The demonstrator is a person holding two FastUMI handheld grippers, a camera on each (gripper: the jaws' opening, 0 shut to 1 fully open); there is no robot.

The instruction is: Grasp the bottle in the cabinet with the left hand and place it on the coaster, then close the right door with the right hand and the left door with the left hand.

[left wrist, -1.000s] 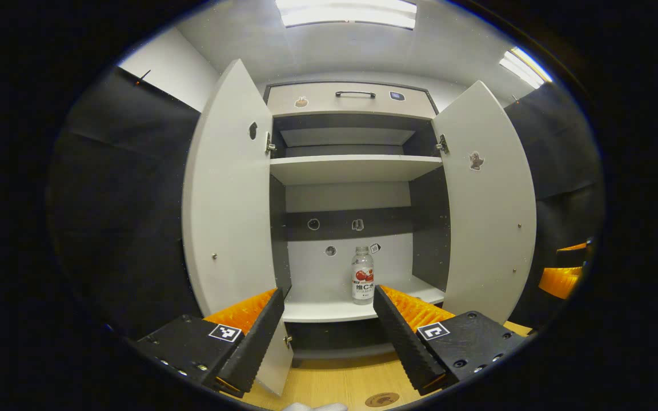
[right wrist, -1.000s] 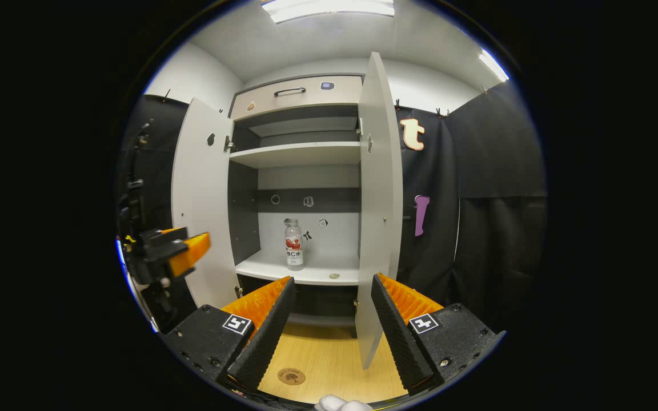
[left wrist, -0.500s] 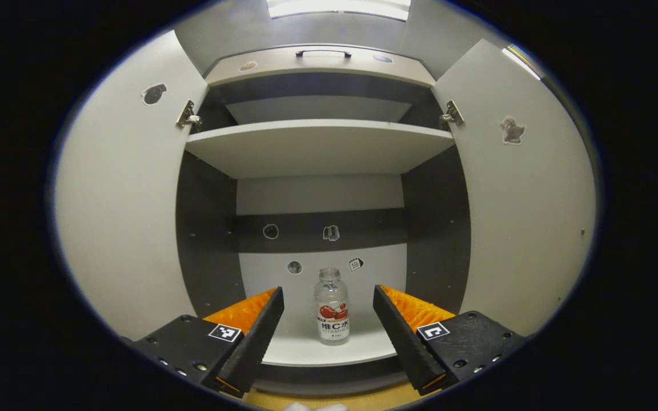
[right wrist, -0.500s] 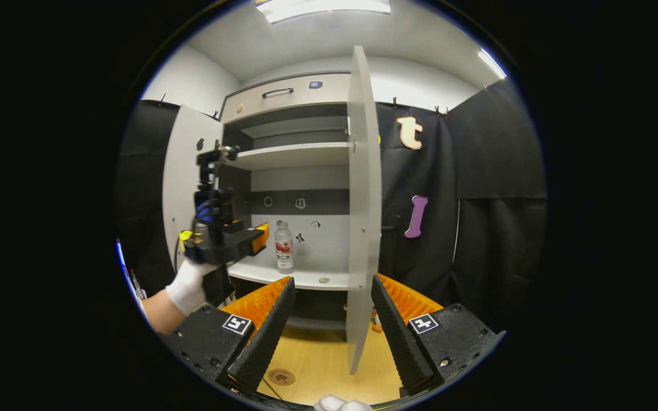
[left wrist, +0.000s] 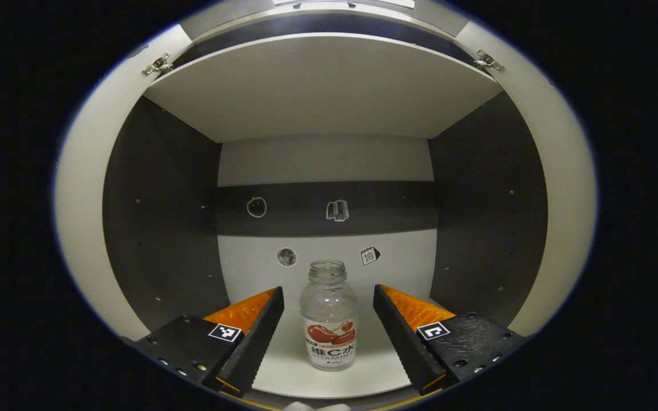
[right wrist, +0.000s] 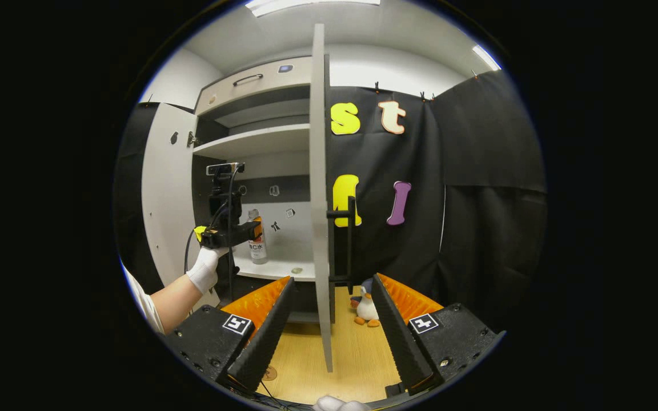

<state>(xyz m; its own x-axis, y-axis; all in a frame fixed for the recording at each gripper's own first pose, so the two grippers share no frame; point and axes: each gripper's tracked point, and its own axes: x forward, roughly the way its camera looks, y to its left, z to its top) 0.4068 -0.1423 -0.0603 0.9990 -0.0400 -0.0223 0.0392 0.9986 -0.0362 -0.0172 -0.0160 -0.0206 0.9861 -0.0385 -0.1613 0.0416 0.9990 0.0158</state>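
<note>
Left hand (right wrist: 205, 272): white-gloved, forearm reaching level into the cabinet (right wrist: 260, 142), holding its tool upright.
Left gripper (left wrist: 328, 334): fingers spread wide, one on each side of the bottle, not touching it.
Bottle (left wrist: 329, 315): upright on the cabinet's lower shelf (left wrist: 329, 381), capless, between the open fingers.
Right door (right wrist: 320, 194): open, edge-on, its dark handle (right wrist: 349, 240) facing the booth wall.
Right gripper (right wrist: 332, 328): fingers apart, straddling the door's lower edge without contact.
Coaster (right wrist: 269, 374): on the wooden floor (right wrist: 357, 359), partly hidden by the right gripper's finger.
</note>
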